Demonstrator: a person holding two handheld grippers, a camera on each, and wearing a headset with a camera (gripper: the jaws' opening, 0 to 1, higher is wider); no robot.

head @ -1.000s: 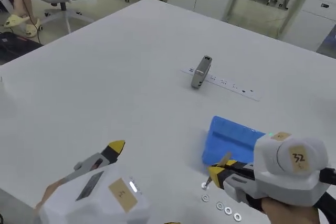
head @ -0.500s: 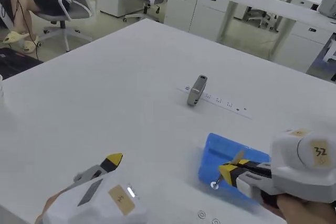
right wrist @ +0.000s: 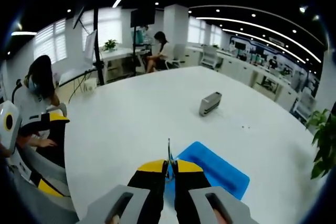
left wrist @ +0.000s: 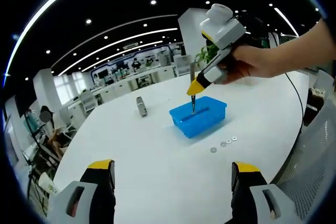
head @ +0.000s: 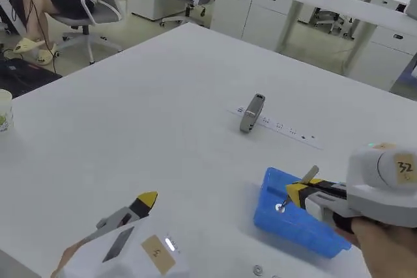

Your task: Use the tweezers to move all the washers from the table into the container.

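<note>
Right gripper [right wrist: 169,167]: yellow-tipped jaws pressed together, pinching the thin metal tweezers [left wrist: 192,99]. The tweezers point down into the blue rectangular plastic container [head: 306,229]. One small silver washer [head: 280,208] sits at the tweezer tips, over the container's inside (can't tell whether it touches the floor of the box).

Left gripper [left wrist: 172,169]: jaws spread wide, nothing between them. It hovers over the white table [head: 143,109], well apart from the container.

Loose silver washers [left wrist: 223,144]: four in a short row on the table just beside the container, on the near side in the left gripper view. The head view catches one of them at the bottom edge.

Other items:
- Grey metal block-shaped device [head: 251,112] stands on the table beyond the container, touching a flat white strip [head: 287,128] (looks like a socket strip, too small to confirm).
- White paper cup [head: 5,110] at the far left table edge.
- Person's hand [left wrist: 257,61] wraps the right gripper's body.
</note>
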